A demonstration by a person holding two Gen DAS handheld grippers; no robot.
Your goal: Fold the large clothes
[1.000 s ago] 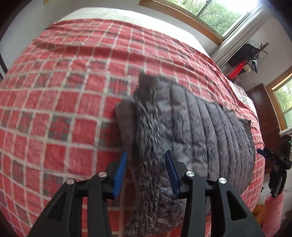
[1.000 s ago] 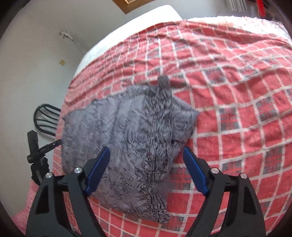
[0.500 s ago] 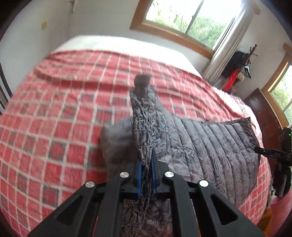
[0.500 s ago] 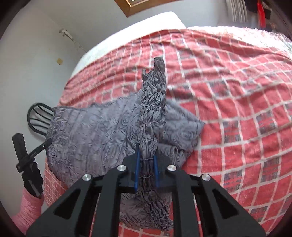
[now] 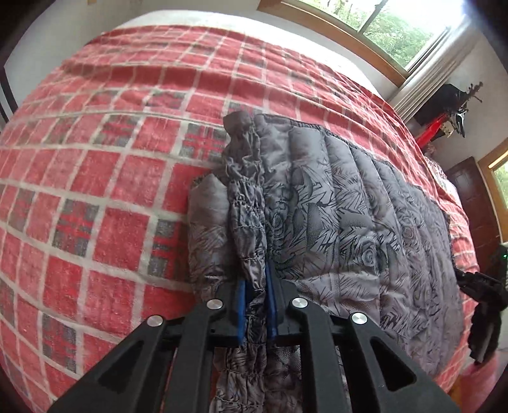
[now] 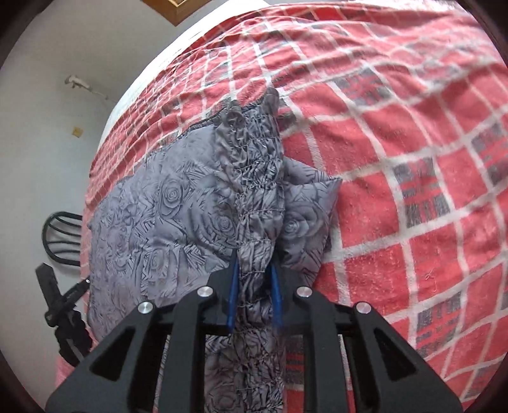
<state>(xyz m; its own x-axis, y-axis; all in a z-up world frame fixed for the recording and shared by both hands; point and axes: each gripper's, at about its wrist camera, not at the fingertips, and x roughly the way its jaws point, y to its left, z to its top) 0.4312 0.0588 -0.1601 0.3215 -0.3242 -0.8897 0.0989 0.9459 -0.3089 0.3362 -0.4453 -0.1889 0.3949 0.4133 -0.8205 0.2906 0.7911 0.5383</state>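
A grey quilted jacket (image 5: 349, 228) (image 6: 165, 216) with a rose print lies folded on the red plaid blanket (image 5: 95, 190) (image 6: 412, 159) of a bed. A gathered elastic band (image 5: 247, 222) (image 6: 254, 178) runs along its edge. My left gripper (image 5: 255, 281) holds this band between its blue pads. Its jaws are opening slightly while the fabric still fills the gap. My right gripper (image 6: 254, 270) holds the same band, its jaws also opening a little around the bunched cloth. Both point steeply down at the bed.
A window (image 5: 397, 25) and curtain stand behind the bed, a dark wooden door (image 5: 476, 203) to the right. A black tripod (image 5: 482, 305) (image 6: 60, 305) stands at the bed's near edge beside a black chair (image 6: 60, 235). Bare blanket stretches beyond the jacket.
Both grippers closed from open onto the gathered band and lifted it. They have since sunk toward the bed with it, and the pads now stand slightly wider apart.
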